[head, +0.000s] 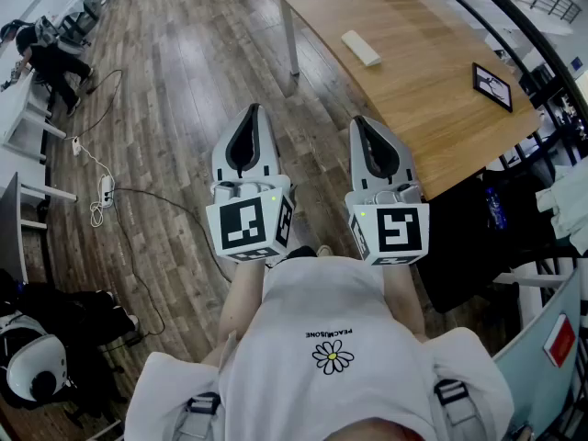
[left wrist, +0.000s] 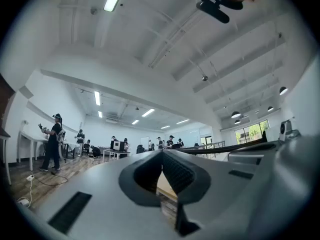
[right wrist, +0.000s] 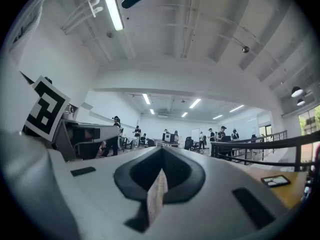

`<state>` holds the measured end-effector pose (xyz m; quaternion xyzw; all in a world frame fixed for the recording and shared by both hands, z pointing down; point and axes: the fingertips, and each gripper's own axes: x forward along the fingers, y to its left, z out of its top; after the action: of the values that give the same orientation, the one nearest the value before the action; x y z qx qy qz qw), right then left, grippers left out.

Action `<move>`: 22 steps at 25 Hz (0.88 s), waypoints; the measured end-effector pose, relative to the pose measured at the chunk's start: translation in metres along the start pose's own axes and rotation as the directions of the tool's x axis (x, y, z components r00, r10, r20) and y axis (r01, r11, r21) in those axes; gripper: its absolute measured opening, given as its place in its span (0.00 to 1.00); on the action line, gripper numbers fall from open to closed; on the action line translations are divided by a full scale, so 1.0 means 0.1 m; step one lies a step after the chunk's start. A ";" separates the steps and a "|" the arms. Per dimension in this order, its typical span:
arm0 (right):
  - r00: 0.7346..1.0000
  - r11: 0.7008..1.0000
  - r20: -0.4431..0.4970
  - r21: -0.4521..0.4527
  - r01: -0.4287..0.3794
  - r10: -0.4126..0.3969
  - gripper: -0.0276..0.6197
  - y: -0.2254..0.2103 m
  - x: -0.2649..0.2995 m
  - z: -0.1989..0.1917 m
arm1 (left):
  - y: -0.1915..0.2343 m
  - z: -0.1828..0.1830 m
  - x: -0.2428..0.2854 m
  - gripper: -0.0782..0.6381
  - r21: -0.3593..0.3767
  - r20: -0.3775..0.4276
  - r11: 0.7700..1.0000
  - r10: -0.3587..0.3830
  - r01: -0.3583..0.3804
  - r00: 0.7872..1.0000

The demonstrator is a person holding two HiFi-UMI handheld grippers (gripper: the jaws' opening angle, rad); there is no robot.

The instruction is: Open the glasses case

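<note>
The pale, oblong glasses case (head: 361,48) lies flat on the wooden table (head: 432,53), near its left edge and well apart from a black-framed tablet (head: 492,87) by the far right edge. The board between them is bare. The table's near edge runs slantwise just beside the right tongs (head: 360,120), which hang short of it over the plank floor (head: 175,81). The left tongs (head: 254,109) hang alongside, also over the floor, with a metal table leg (head: 290,39) beyond them. Both pairs of tongs are closed tip to tip with nothing between them. A cable (head: 129,237) and a power strip (head: 106,189) lie on the floor well off to the left.
</note>
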<state>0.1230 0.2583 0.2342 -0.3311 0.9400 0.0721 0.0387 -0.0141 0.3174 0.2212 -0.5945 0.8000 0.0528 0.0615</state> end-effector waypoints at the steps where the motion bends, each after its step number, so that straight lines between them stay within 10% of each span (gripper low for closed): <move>1: 1.000 1.000 0.002 -0.008 -0.007 0.007 0.05 0.01 0.01 0.00 | 0.01 0.00 0.01 0.13 -0.001 0.000 1.000 0.003 -0.003 1.000; 22: 1.000 0.990 -0.005 0.141 -0.008 0.009 0.05 -0.11 0.12 -0.25 | 0.23 -0.29 0.14 0.13 -0.056 -0.038 0.998 0.036 -0.038 0.999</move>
<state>0.1201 0.2388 0.2561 -0.3239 0.9442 0.0049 0.0591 -0.0413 0.3059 0.2479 -0.5818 0.8102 0.0655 0.0290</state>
